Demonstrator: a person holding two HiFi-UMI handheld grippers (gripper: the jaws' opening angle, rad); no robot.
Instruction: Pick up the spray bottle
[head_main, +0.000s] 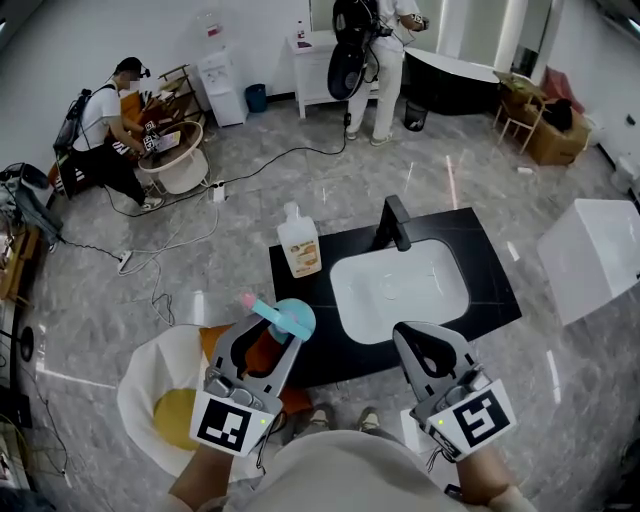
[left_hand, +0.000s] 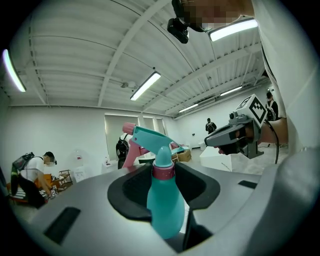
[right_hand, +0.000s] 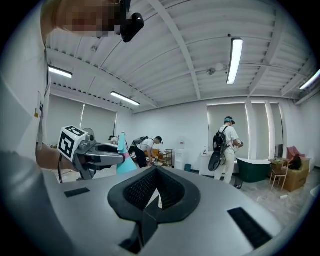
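Observation:
A teal spray bottle (head_main: 288, 321) with a pink trigger and collar stands upright between the jaws of my left gripper (head_main: 270, 336), lifted off any surface, in front of the counter's near left corner. In the left gripper view the bottle (left_hand: 165, 205) fills the gap of the left gripper (left_hand: 162, 181), and the pads press on its body below the collar. My right gripper (head_main: 404, 332) hovers at the counter's near edge by the sink, jaws together and empty. The right gripper view shows the right gripper (right_hand: 155, 173) with nothing between its pads, and the bottle (right_hand: 122, 163) off to its left.
A black counter (head_main: 490, 285) holds a white sink (head_main: 352, 298), a black faucet (head_main: 394, 222) and a pump soap bottle (head_main: 298, 244). A white tub (head_main: 592, 256) stands at the right. A white round seat with yellow cloth (head_main: 165, 395) sits at the lower left. Cables cross the floor; people work at the back.

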